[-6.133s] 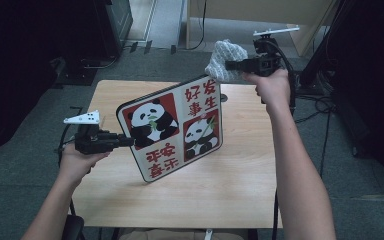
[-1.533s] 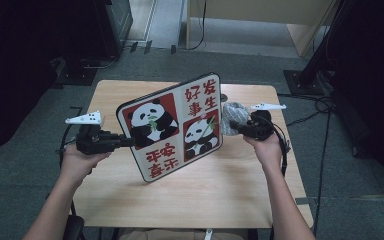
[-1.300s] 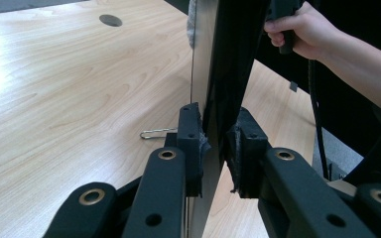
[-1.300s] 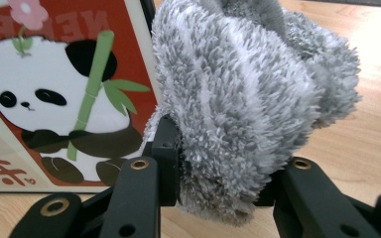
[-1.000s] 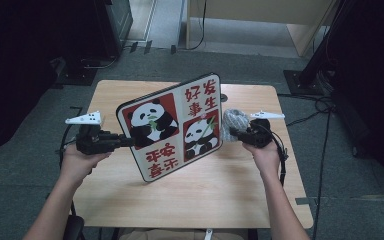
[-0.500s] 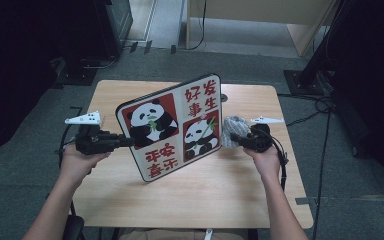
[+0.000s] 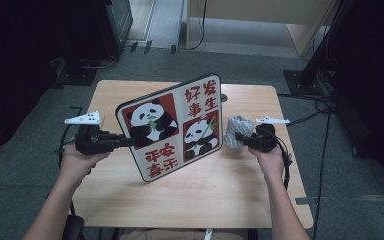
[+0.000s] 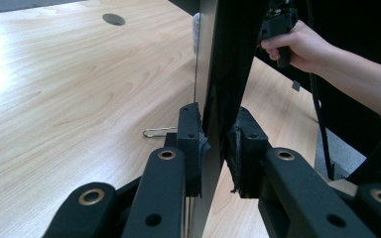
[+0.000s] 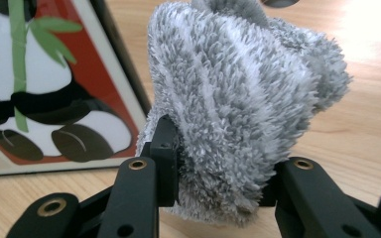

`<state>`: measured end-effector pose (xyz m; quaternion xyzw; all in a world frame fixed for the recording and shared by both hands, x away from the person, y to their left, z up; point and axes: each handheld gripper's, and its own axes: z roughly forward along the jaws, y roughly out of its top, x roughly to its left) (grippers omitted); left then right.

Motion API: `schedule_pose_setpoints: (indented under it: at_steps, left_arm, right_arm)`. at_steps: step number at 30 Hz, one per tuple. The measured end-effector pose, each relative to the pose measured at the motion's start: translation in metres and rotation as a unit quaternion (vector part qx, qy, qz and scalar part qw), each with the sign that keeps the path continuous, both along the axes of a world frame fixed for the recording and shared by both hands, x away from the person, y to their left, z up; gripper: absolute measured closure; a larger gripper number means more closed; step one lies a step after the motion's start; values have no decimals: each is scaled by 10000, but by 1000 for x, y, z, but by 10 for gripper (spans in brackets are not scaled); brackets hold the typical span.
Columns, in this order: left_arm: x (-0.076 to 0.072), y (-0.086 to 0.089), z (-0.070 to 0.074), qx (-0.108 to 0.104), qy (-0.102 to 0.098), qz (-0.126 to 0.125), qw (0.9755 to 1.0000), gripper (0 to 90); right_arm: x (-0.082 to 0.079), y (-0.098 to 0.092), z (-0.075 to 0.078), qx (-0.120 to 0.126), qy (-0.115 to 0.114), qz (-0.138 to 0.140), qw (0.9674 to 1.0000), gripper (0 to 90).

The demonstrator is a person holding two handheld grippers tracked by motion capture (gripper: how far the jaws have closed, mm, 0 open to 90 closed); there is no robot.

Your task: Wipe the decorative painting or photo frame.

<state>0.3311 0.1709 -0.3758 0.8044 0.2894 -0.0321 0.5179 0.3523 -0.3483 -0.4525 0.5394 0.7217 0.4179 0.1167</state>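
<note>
On the wooden table (image 7: 220, 195), our left gripper (image 8: 217, 144) pinched the panda sign's (image 7: 172, 125) edge upright while our right gripper (image 9: 218, 163) squeezed a grey cloth (image 9: 238, 104) just beside it, probably ready to wipe its face.

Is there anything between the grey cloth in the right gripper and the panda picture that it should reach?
Nothing visible stands between them. The grey cloth, clamped in the right gripper, hangs just beside the right edge of the panda picture, which the left gripper holds upright on the table.
</note>
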Motion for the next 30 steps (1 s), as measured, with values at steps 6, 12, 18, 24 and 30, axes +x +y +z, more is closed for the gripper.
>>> schedule_pose_setpoints:
  at_steps: [6,12,18,24,30]
  left_arm:
    - [0,0,0,5,-2,2,10000,776]
    - [0,0,0,18,-8,7,10000,777]
    - [0,0,0,22,-7,2,10000,777]
    - [0,0,0,21,1,8,10000,777]
    - [0,0,0,20,1,11,10000,777]
  right_arm:
    - [-1,-20,7,39,-138,-212,9997,644]
    - [0,-39,5,25,-125,-429,9990,643]
    - [3,-55,-1,-13,-38,-630,9980,639]
    - [9,-62,-12,-49,174,-695,9974,631]
    - [16,-64,-26,-69,321,-751,9966,615]
